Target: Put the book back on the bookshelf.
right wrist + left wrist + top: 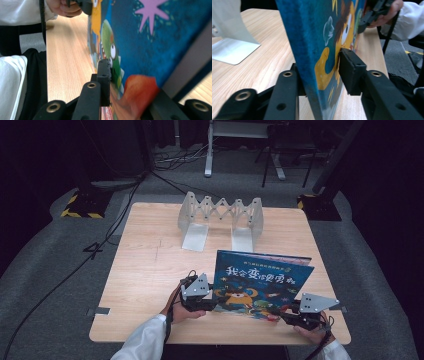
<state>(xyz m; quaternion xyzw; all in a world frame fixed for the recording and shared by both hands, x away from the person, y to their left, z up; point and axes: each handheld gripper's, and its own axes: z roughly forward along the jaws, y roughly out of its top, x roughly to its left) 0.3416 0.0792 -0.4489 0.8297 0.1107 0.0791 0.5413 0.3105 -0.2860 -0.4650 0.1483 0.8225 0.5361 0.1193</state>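
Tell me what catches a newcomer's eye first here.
The blue picture book stands out, tilted up near the front of the wooden table, with the left gripper at its left edge and the right gripper clamped at its lower right corner. Behind it stands a white folding book rack.

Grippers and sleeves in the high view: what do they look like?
Left gripper and right gripper: black bodies, each topped by a grey three-cornered plate with dark screw dots. Black jaws with brass-ringed rivet holes show in the gripper views. A black cable trails along the white left sleeve; the right sleeve is white too.
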